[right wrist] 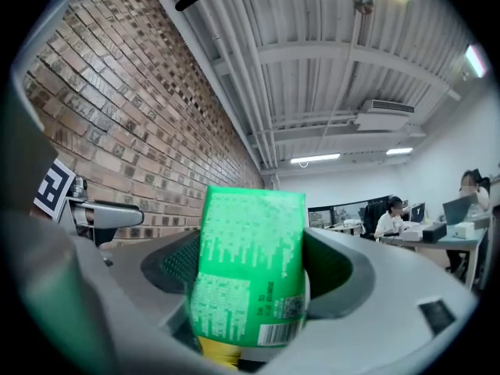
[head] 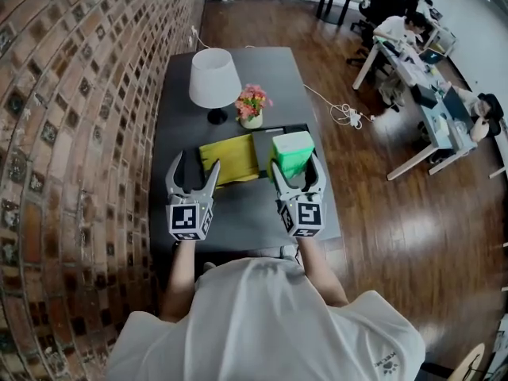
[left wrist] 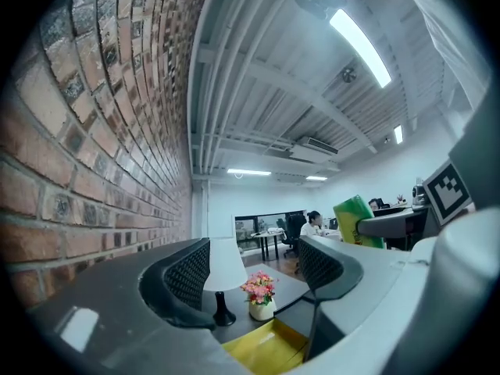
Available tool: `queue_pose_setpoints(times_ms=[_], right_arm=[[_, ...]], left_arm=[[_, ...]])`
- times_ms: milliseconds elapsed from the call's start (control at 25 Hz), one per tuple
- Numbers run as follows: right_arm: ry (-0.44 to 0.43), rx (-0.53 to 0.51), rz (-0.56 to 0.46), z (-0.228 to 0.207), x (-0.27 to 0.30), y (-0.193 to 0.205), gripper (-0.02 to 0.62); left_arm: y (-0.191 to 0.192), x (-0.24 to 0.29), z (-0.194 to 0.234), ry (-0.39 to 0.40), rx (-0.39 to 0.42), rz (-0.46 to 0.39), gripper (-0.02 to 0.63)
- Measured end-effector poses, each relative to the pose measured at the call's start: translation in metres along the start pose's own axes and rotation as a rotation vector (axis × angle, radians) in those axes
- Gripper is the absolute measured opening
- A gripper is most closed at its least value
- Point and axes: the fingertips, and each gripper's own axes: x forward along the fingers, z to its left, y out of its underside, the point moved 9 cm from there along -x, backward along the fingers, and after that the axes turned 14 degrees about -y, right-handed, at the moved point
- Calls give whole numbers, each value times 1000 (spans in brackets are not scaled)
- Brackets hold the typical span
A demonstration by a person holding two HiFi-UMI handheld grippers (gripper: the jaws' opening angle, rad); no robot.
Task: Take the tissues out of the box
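Note:
A green tissue pack (head: pixel 292 152) with printed text and a barcode stands upright between the jaws of my right gripper (head: pixel 298 167), lifted above the dark grey table (head: pixel 238 213). In the right gripper view the pack (right wrist: pixel 250 260) fills the gap and both pads press on its sides. My left gripper (head: pixel 194 169) hovers beside it to the left, open and empty (left wrist: pixel 254 276). A yellow open box (head: pixel 230 159) lies on the table just beyond both grippers; its inside (left wrist: pixel 266 344) shows below the left jaws.
A white lamp (head: pixel 214 78) and a small pot of pink flowers (head: pixel 252 105) stand further back on the table. A brick wall (head: pixel 79 133) runs close along the left. Wood floor, desks and seated people (head: pixel 401 30) lie to the right.

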Motion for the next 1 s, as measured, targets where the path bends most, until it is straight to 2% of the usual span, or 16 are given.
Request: queue_pose_setpoints(times_ms=[400,1000], right_arm=[[-3,-45,6,8,3,-1,413],[14,-70,22,4,-7,0,411]], left_arm=[[-4,4,-11,19,-3,-22,341],[0,-3,-9,-52,-14,5,341]])
